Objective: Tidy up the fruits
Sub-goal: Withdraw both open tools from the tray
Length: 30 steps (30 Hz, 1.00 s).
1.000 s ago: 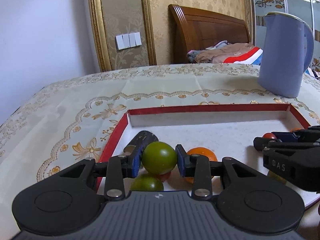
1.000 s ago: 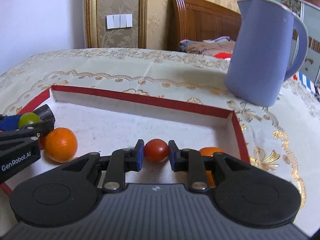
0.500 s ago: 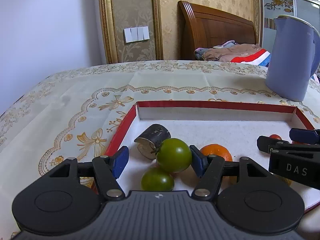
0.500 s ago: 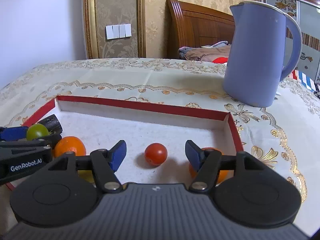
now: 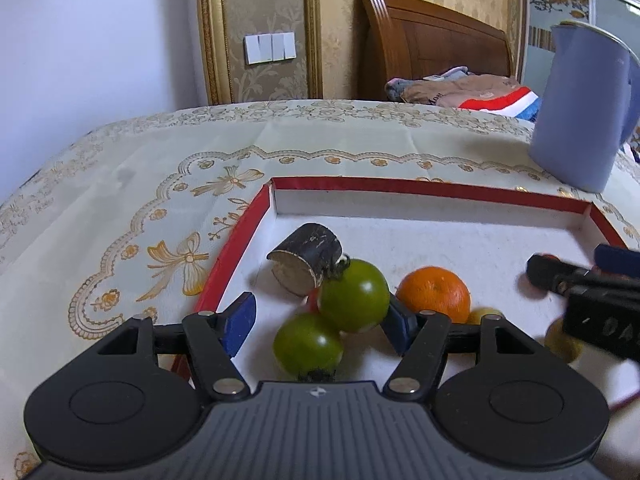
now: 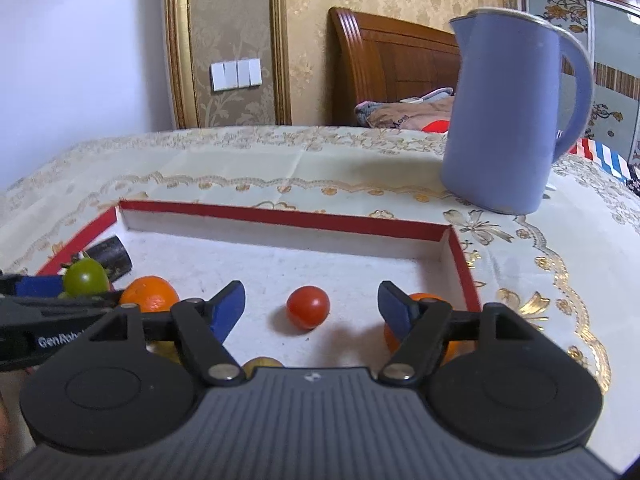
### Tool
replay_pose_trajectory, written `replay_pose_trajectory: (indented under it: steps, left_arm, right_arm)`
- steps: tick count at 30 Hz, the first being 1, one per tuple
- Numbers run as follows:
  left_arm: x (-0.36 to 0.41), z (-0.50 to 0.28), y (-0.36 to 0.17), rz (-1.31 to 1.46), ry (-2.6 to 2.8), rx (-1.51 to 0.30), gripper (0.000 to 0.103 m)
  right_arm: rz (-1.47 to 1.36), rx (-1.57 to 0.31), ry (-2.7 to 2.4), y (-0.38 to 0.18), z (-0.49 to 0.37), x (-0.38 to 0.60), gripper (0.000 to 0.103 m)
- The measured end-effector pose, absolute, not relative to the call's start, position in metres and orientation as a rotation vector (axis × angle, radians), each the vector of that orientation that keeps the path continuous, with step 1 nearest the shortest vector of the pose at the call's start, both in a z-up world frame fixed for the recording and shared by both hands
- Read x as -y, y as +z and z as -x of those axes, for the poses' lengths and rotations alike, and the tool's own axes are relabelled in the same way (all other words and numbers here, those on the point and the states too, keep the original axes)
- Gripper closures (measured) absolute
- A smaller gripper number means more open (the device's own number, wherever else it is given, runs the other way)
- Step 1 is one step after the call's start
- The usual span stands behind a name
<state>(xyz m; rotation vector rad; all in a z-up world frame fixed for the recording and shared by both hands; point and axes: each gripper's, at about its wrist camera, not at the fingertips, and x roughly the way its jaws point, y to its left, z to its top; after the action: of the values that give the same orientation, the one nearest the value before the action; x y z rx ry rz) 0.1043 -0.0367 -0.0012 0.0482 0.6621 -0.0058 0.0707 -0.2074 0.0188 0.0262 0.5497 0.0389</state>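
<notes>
Cream gold-embroidered tablecloth (image 6: 240,168) carries the red-rimmed white tray (image 6: 280,218), my landmark. Nearest, my left gripper (image 5: 320,322) has its jaws spread; 2 green tomatoes (image 5: 354,294) lie in the tray's left part, the farther one touching the right blue pad. Beside them sits an orange mandarin (image 5: 434,292), beyond them a dark cylindrical stub (image 5: 306,254). My right gripper (image 6: 312,310), jaws spread, frames a small red tomato (image 6: 308,306) on the tray floor. Farther off, right of the tray, stands a lavender-blue jug (image 6: 504,116).
</notes>
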Motion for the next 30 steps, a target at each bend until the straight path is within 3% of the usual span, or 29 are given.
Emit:
replay_pose_trajectory:
  steps: [4,8,21,28,30]
  left_arm:
    - [0.036,-0.084,0.003,-0.058,-0.018,-0.625,0.036]
    - [0.032,-0.071,0.006,-0.023,-0.039,-0.629,0.025]
    - [0.031,-0.027,0.008,-0.070,-0.011,-0.581,0.025]
    - [0.028,-0.011,0.012,-0.026,-0.009,-0.561,0.024]
    - [0.025,-0.012,0.010,-0.004,-0.026,-0.588,0.008]
  right_arm:
    - [-0.060,-0.503,0.036,0.026,-0.042,0.216,0.018]
    - [-0.053,-0.484,0.043,0.027,-0.012,0.219,0.018]
    - [-0.072,-0.529,0.083,0.021,0.041,0.218,0.015]
    - [-0.088,-0.544,0.056,0.014,0.045,0.216,0.007]
    - [-0.094,-0.558,0.050,0.011,0.046,0.218,0.006]
